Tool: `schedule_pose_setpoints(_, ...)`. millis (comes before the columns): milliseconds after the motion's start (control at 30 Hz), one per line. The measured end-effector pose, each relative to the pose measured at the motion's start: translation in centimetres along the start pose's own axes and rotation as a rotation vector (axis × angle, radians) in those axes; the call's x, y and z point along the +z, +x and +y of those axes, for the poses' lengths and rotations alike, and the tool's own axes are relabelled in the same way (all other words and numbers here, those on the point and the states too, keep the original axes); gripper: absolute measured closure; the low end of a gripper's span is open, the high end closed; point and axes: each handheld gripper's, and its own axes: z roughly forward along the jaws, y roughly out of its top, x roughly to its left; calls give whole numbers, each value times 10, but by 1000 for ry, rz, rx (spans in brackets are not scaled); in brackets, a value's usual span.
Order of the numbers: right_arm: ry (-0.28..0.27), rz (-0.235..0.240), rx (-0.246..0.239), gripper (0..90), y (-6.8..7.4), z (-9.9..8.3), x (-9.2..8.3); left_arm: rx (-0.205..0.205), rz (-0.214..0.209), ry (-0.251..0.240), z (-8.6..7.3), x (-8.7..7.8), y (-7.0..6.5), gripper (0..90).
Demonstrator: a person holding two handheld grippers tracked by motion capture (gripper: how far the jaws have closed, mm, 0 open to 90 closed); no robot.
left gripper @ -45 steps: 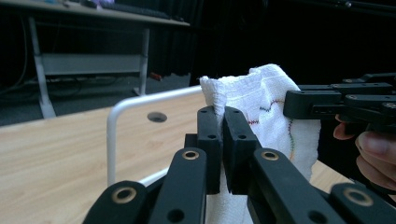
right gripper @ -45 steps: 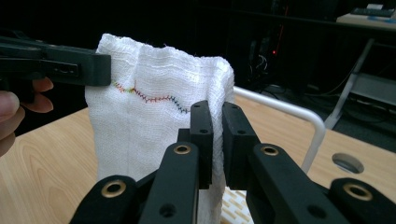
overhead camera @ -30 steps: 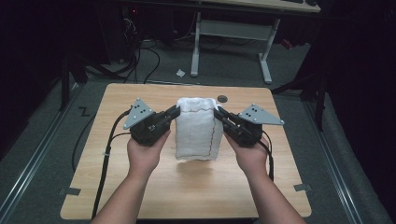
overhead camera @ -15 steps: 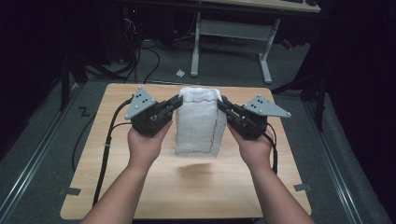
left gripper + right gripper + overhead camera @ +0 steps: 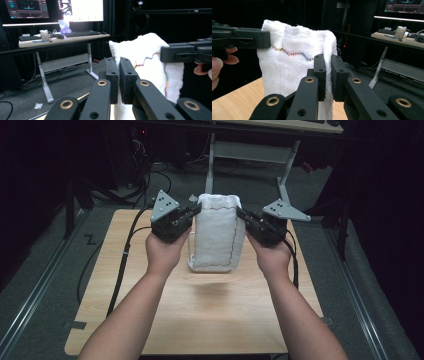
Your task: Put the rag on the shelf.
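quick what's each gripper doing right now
Left gripper: closed, pinching the upper left corner of the white towel.
Right gripper: closed, pinching the towel's upper right corner.

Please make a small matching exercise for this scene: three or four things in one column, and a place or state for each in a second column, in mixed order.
1. white towel
2. left gripper
3. right gripper
4. wooden table

a. shut on the towel's right top corner
b. under the hanging cloth
c. shut on the towel's left top corner
d. hangs between both grippers, off the table

Pairs: 1-d, 2-c, 3-a, 4-b
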Motion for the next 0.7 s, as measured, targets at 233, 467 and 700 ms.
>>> schedule_pose_setpoints(233, -3, -1, 20, 845, -10, 3, 20, -11, 14, -1, 4, 13, 13, 866)
schedule_pose_setpoints(467, 1, 7, 50, 844, -28, 3, 38, -6, 35, 18, 4, 36, 26, 866)
schedule_pose_setpoints(700, 36, 8, 50, 844, -40, 11, 55, -12, 56, 5, 9, 49, 37, 866)
